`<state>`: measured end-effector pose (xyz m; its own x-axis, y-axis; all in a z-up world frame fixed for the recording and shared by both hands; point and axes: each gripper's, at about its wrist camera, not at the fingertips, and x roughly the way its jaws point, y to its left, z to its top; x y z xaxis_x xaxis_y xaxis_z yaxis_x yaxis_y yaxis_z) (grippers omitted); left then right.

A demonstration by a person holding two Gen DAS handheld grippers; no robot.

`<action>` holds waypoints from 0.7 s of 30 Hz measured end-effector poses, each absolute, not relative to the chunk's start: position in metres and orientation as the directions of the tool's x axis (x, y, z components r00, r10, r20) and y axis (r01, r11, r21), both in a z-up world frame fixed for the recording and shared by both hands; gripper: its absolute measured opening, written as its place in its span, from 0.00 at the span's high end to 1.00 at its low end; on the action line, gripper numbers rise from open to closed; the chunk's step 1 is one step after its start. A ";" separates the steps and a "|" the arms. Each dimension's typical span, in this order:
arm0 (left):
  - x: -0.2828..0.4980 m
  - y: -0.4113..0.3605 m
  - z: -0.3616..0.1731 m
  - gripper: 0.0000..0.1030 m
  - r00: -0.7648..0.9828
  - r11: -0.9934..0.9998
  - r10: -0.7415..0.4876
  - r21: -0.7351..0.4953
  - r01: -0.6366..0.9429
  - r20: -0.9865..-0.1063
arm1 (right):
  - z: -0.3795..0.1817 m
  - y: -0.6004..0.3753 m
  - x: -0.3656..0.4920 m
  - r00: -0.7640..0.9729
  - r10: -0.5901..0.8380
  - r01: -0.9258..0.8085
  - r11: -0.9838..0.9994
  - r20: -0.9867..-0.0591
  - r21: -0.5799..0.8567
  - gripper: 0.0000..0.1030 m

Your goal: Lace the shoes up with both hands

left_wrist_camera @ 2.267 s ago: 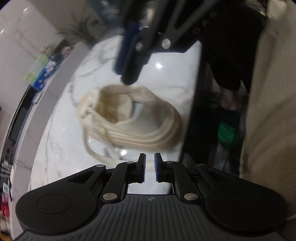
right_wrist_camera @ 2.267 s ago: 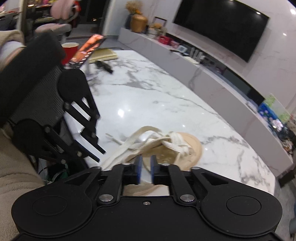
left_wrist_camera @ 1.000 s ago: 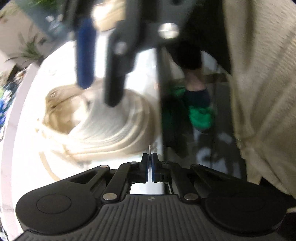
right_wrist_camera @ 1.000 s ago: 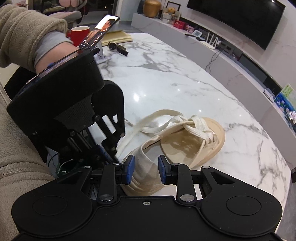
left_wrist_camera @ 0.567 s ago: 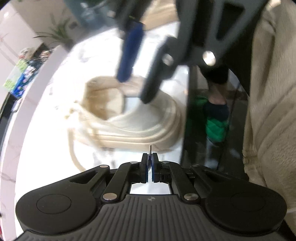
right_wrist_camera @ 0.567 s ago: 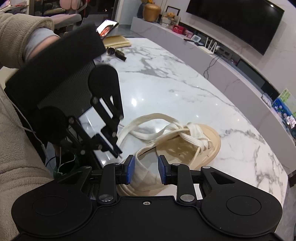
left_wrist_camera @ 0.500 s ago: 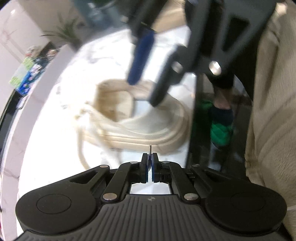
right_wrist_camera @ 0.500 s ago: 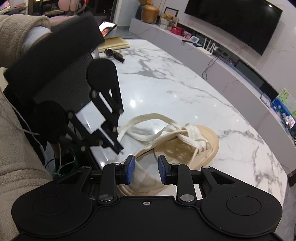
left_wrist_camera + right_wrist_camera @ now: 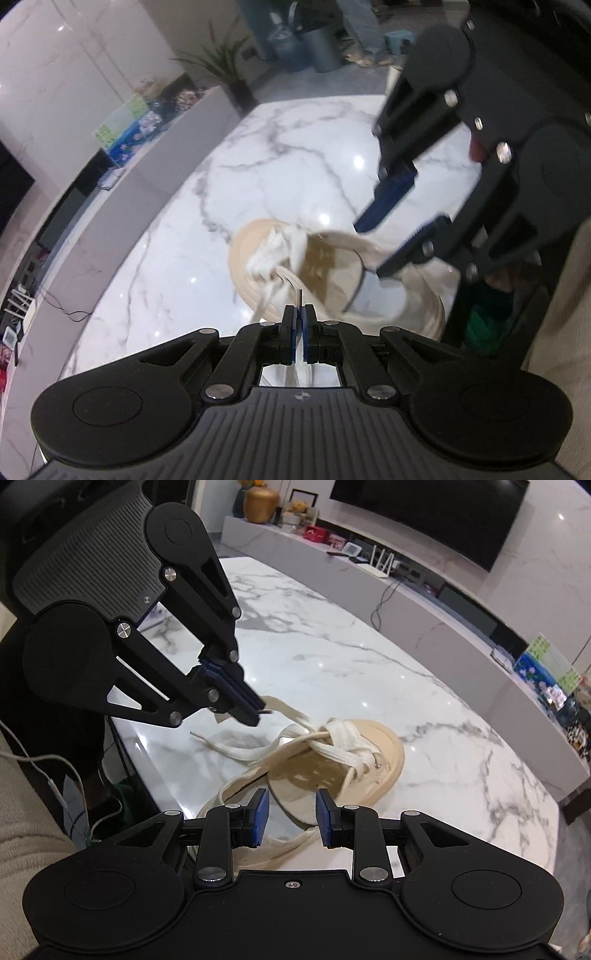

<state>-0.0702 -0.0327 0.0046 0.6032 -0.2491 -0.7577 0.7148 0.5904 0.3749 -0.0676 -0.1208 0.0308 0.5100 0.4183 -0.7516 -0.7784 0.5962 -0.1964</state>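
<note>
Your left black tongs (image 9: 258,710) pinch tight on the cream flat shoelace (image 9: 284,707), your right black tongs (image 9: 290,818) sit half open, holding nothing, over the cream canvas shoe (image 9: 384,755) lying on the white marble table (image 9: 332,657).

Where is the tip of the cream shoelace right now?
In the right wrist view, the shoelace tip is pinched in the shut left gripper, raised above the white marble table, up-left of the beige canvas shoe.
</note>
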 end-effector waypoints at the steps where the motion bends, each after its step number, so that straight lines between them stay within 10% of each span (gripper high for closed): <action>1: -0.069 -0.034 0.006 0.98 0.605 0.594 -0.242 0.378 0.711 -0.759 | 0.031 -0.121 -0.066 0.513 0.417 -0.776 0.600 -0.750 -0.197 0.76; 21: -0.052 -0.050 0.000 0.98 0.591 0.590 -0.189 0.390 0.707 -0.784 | 0.027 -0.138 -0.035 0.586 0.385 -0.665 0.731 -0.713 -0.152 0.74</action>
